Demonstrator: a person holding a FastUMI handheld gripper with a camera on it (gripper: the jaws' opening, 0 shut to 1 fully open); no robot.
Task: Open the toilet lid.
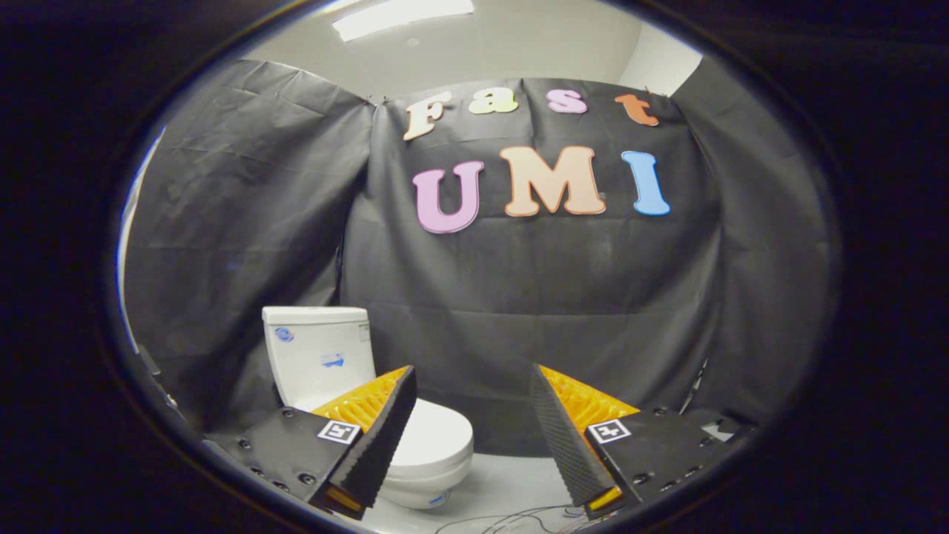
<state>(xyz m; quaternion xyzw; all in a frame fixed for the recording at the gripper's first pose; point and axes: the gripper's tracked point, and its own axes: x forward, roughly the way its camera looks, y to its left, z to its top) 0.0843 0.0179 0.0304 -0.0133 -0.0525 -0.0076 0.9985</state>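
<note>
Tongs (473, 378) spread wide, holding nothing | toilet (415, 452) on the floor (511, 482) against the cloth wall, beyond the left finger, which hides part of it | toilet lid (437, 434) down, closed | tank (319, 356) upright behind.

The hand-held gripper (473, 386) is held level and pointed forward, its two fingers spread wide apart with an empty gap left between them. Nothing is pressed or touched by either finger. The ribbed inner pads (379, 437) are turned toward each other across the gap. A square marker is carried on the top of each finger mount.
</note>
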